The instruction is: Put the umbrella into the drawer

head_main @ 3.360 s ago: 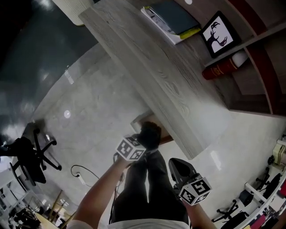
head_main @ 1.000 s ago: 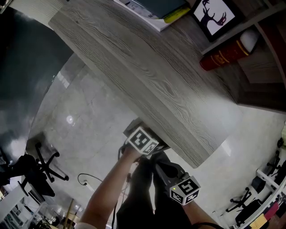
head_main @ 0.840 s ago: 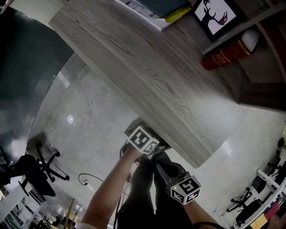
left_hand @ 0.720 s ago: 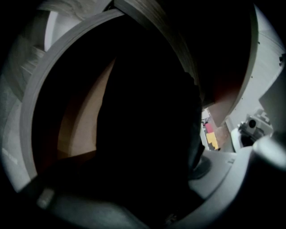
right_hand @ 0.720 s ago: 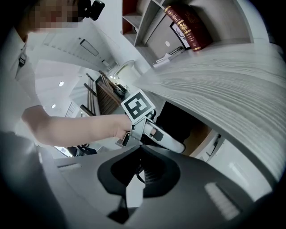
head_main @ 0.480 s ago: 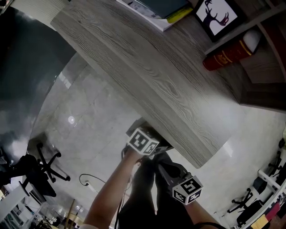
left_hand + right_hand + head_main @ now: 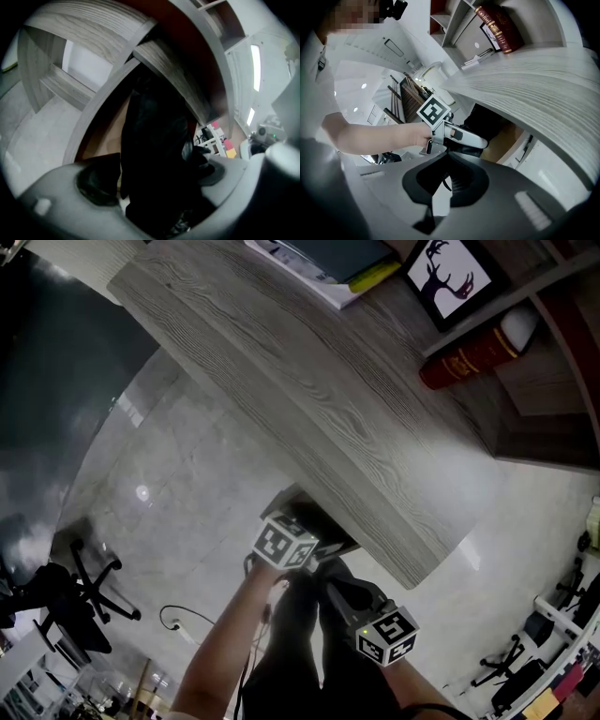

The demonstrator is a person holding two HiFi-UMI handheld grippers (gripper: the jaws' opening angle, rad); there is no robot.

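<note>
My left tongs [image 7: 154, 180] had just been opening, releasing the black folded umbrella [image 7: 154, 136] between them into the grey wooden drawer [image 7: 86, 126]. My right tongs [image 7: 446, 157] were pressed together, empty. Next, I judged, the left needed to back out cleanly.

Overhead, two close-ups, shared drawer [image 7: 93, 112]

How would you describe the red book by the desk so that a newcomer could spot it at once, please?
Start at the long grey wood-grain desk; along its far edge stands a shelf unit. There, beside the framed black deer silhouette, sits the red book, the only red, gold-lettered thing among its neighbours.
</note>
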